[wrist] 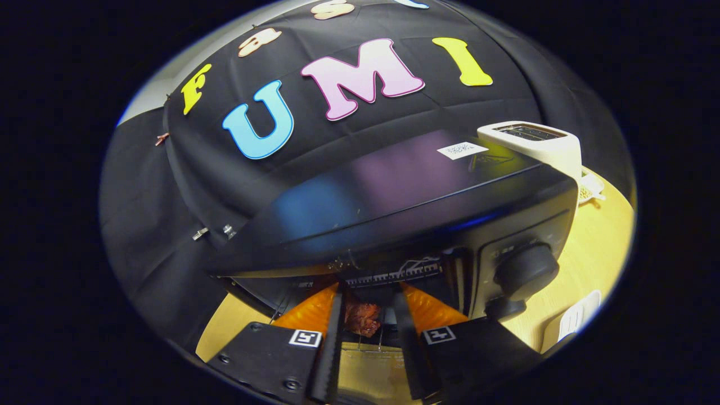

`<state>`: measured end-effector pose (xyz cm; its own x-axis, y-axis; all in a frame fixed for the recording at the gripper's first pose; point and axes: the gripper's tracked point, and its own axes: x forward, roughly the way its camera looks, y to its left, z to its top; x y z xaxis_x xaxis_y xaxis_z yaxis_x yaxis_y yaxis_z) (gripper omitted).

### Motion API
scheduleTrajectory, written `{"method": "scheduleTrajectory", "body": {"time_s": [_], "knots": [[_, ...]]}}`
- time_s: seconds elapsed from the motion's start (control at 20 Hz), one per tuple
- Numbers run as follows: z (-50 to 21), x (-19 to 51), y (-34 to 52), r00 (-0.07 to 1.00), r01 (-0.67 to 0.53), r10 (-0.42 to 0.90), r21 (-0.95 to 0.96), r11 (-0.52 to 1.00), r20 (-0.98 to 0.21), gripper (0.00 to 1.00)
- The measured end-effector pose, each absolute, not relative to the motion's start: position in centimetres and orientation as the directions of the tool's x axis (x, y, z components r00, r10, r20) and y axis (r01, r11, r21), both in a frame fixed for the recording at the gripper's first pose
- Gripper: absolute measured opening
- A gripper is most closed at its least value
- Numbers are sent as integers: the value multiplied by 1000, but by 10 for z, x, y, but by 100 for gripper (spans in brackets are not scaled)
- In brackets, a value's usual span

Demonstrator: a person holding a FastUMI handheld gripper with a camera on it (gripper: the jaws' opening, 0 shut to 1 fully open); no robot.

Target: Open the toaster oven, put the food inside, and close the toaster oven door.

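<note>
Reaching into the mouth of a black toaster oven, the gripper is pointing its two orange-and-black fingers at the cavity, the pair standing apart with a clear gap between them and neither pad pressing on anything. Between the fingers, and just ahead of their tips, a dark reddish-brown piece of food is sitting on a wire rack inside the oven; it is lying nearer the left finger, though whether it is touching that finger cannot be told. The oven's door is standing open, with a heating element and a slotted back wall showing beyond the food. Just to the right of the right finger, two round black knobs are jutting from the oven's control panel, the larger one above the smaller. The oven's glossy top is rising above the fingers, carrying a small white sticker toward its far right corner. Further off, beyond the oven's right side, a cream-coloured pop-up toaster is standing on the pale wooden table, which is spreading to the right of the fingers.
</note>
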<state>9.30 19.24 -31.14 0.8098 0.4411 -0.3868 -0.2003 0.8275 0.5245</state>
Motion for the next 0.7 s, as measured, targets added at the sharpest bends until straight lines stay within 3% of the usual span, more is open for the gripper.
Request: {"method": "scheduleTrajectory", "body": {"time_s": [0.15,0.25,0.4,0.7], "knots": [[-305,80,186,805,-209,437,498,842,-401,82],[-299,69,178,820,-204,398,440,874,-411,97],[-290,45,166,839,-169,317,341,925,-442,98],[-274,-26,183,811,-195,311,272,942,-496,98]]}}
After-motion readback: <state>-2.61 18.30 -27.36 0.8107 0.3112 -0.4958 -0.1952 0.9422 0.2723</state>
